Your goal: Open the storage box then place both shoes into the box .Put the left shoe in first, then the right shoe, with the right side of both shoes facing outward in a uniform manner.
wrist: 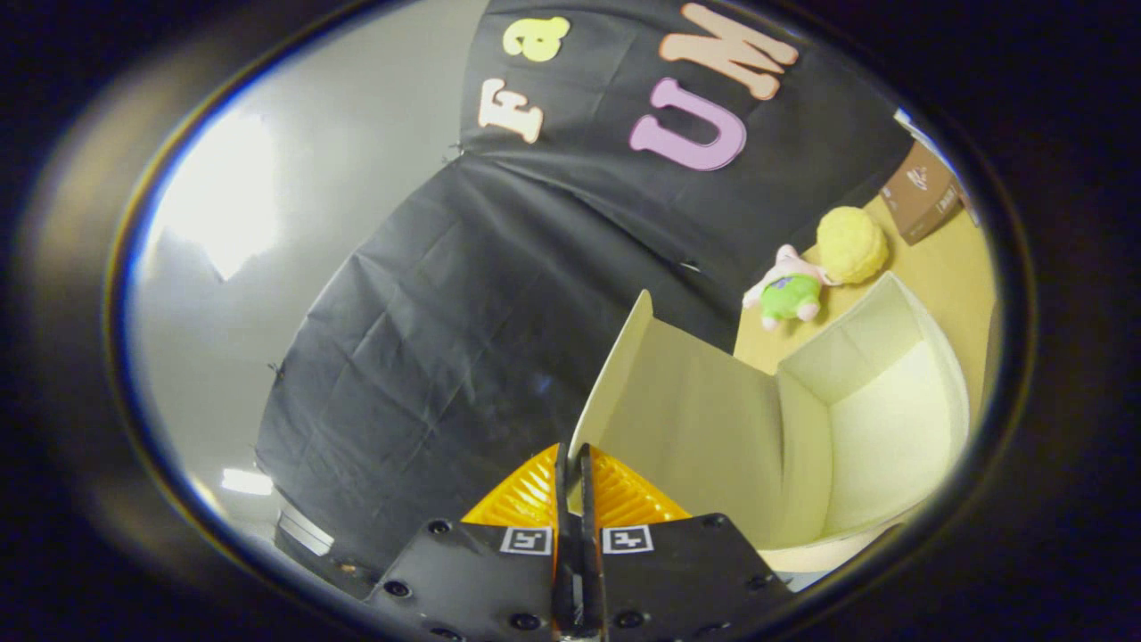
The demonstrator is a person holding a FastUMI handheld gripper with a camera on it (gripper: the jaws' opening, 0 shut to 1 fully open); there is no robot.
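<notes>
- Hand-held gripper (pixel 575 464): fingers are seen pressed close together, with the lower edge of the box lid (pixel 686 419) apparently pinched between them. The lid edge meets the fingertips right at the gap, so a grasp on the lid is judged likely; the exact contact is hidden by the fingers themselves.
- Storage box (pixel 878 428): found just ahead of the fingers and to their right, resting on the bench (pixel 945 267). The lid is raised steeply, hinged along the box's near wall, and the pale interior is exposed and looks bare.
- Step in hand, as judged: opening the box. The lid is up but not yet let go; no shoe has been placed.
- Shoes: nothing can be said about where they lie from this view.
- Beyond the box, toward the bench's far edge: a plush toy (pixel 789 294), a yellow ball (pixel 851 243) touching or just beside it, and a brown carton (pixel 923 192) nearer the far corner.
- Next move, as judged: the lid should be carried back until it stays open unaided, then released. The left shoe is to be fetched first and set in with its right side facing outward.
- Risk: the lid may fall shut if released while this upright.
</notes>
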